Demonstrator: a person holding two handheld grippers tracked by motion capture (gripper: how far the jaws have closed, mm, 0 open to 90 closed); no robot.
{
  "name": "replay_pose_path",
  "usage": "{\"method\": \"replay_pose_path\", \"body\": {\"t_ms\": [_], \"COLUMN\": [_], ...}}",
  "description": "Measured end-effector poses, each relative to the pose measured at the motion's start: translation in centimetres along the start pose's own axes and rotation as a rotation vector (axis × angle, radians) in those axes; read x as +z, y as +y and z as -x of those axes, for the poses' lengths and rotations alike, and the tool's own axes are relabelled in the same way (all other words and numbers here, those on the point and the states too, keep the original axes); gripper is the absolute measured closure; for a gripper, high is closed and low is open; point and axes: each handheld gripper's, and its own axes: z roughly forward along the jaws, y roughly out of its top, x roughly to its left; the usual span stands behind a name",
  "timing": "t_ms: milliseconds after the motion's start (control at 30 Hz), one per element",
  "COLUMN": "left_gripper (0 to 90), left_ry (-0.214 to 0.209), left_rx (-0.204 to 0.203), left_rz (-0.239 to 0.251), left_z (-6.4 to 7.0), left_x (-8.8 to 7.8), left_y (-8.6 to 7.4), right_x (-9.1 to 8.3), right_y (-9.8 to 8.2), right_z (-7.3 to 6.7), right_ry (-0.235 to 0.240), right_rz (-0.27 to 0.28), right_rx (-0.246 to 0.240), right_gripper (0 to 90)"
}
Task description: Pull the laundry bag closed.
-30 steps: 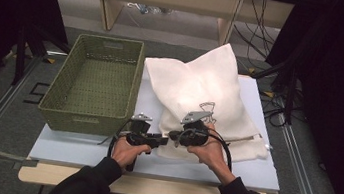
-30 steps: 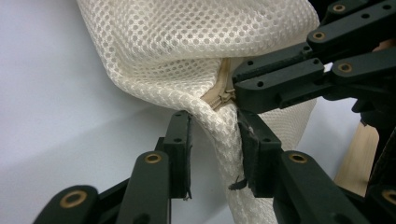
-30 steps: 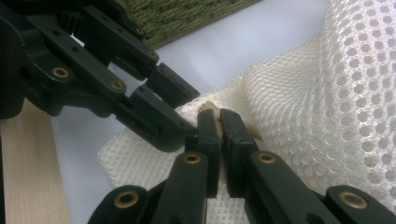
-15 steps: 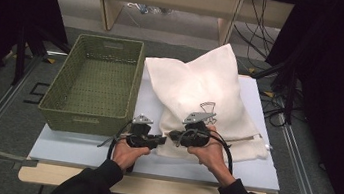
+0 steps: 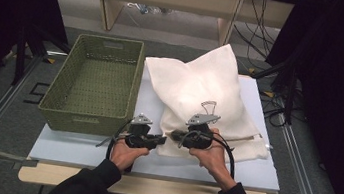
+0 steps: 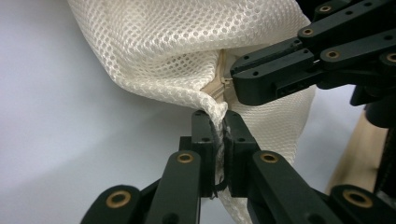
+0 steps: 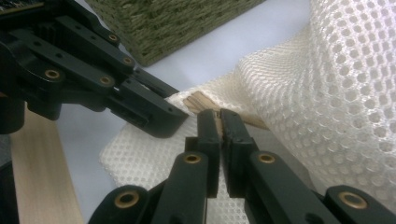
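- Left gripper view showed the left gripper [image 6: 219, 140] clenched on the bag [image 6: 187, 51] corner, just under the zipper [image 6: 219, 86].
- Right gripper [image 7: 219, 123] clenched on the zipper pull, opposite.

White open-mesh cloth bag [image 5: 201, 88]; woven green basket [image 5: 92, 82]; smooth matt tabletop [image 5: 251, 169]

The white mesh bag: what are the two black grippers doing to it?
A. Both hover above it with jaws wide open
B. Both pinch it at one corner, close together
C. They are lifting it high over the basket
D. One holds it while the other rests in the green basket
B: the left gripper clamps a fold of the mesh bag, and the right gripper is shut on its zipper edge right beside it.
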Motion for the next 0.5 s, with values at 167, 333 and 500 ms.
{"method": "replay_pose_path", "body": {"t_ms": [167,333,500], "left_gripper": [76.6,72.8,70.5], "left_ry": [-0.01,-0.019,-0.028], "left_rx": [-0.022,-0.07,-0.111], "left_rz": [-0.013,-0.003,0.006], "left_z": [-0.24,-0.64,-0.95], "left_x": [0.35,0.41,0.58], "left_y": [-0.01,0.14,0.32], "right_x": [0.21,0.34,0.51], "right_y": [-0.02,-0.06,-0.2], "right_z": [0.0,0.08,0.1], "right_ry": [0.0,0.009,0.0], "right_rz": [-0.017,-0.021,-0.016], "right_rx": [-0.046,-0.051,-0.056], "right_gripper": [88.5,88.5,88.4]}}
